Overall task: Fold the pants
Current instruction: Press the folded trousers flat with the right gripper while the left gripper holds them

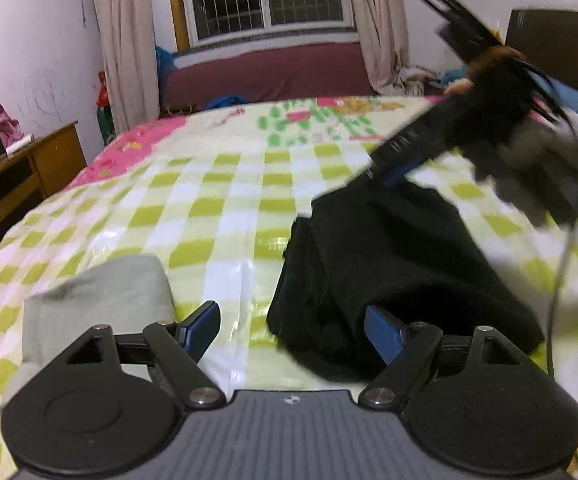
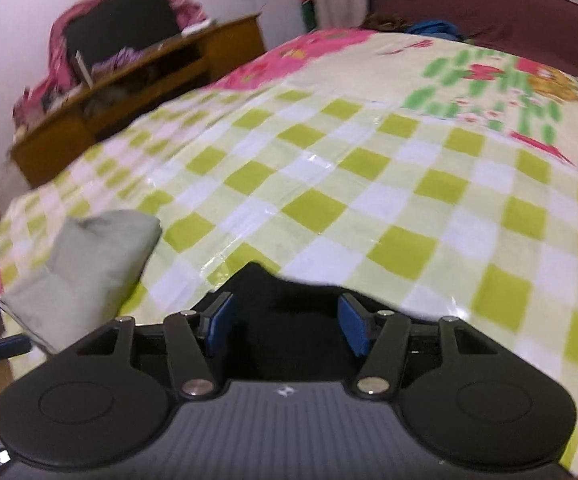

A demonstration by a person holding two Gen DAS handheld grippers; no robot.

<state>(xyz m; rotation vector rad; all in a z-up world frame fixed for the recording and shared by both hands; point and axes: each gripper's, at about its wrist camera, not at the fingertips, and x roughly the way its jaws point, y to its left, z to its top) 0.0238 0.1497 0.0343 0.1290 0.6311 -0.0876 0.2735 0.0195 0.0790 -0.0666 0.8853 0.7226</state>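
Right now, black pants (image 1: 401, 272) are seen in a bunched heap on a bed (image 1: 225, 208), in the lower right half of the left wrist picture. The bed is covered by a sheet with green and white squares. The left hand-held gripper (image 1: 293, 328) is seen at the bottom of that picture with its jaws wide apart. Nothing is pinched between them. One blue pad (image 1: 385, 332) is tucked against the near edge of the pants, and the other blue pad is seen over bare sheet. A folded grey-green cloth (image 1: 101, 300) is laid on the bed at the lower left, just beside the left hand-held gripper.

At the upper right of the same picture, the right hand-held gripper (image 1: 385, 168) is seen reaching down to the far edge of the pants, and it is blurred.

In the right wrist picture, the right hand-held gripper (image 2: 285, 324) is seen at the bottom with its jaws partly apart. Black cloth of the pants (image 2: 285, 300) is seen between the blue pads, but whether it is squeezed cannot be told. The grey-green cloth (image 2: 89, 260) is seen at the lower left there. A wooden desk (image 2: 137, 80) is seen beside the bed at the upper left.
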